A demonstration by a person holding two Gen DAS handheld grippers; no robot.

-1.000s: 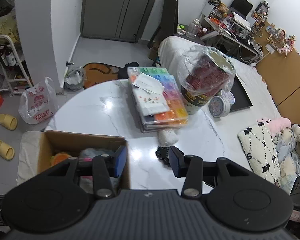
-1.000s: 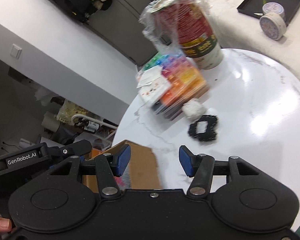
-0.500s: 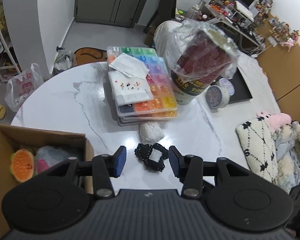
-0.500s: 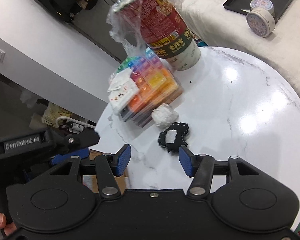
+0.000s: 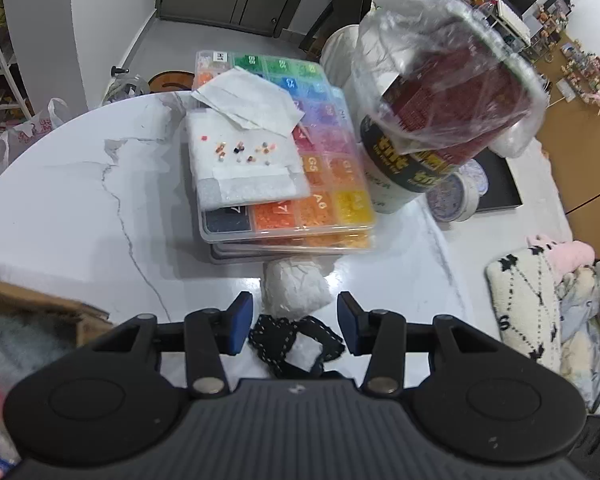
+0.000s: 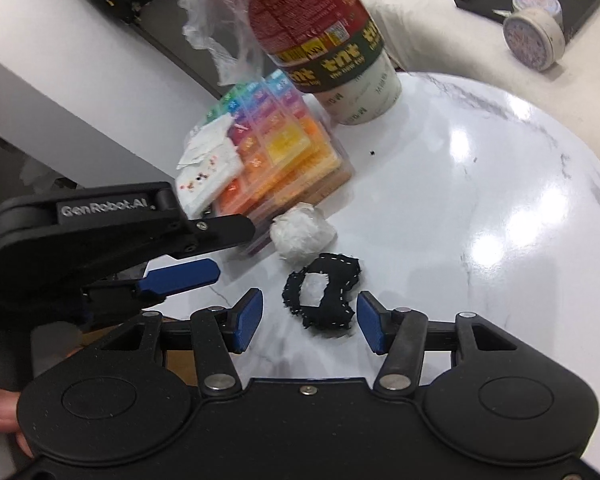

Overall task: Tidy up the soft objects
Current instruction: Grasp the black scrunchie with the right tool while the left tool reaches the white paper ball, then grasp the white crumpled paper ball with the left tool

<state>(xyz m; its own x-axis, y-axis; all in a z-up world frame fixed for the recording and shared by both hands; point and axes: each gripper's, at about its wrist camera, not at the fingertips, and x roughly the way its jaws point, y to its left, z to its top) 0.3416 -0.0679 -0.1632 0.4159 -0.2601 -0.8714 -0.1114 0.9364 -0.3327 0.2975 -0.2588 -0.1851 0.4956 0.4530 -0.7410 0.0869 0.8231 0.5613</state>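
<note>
Cardboard box (image 5: 40,312) shows only leftward; black scrunchie (image 6: 322,294) in both.

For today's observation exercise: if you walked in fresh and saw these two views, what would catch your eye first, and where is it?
The rainbow bead box at the table's far side stands out first, with the tall red cup in crinkled plastic beside it. Nearer, a black scrunchie lies on the white marble table, just in front of a white wad, with the open left tool and right tool both framing it.
</note>
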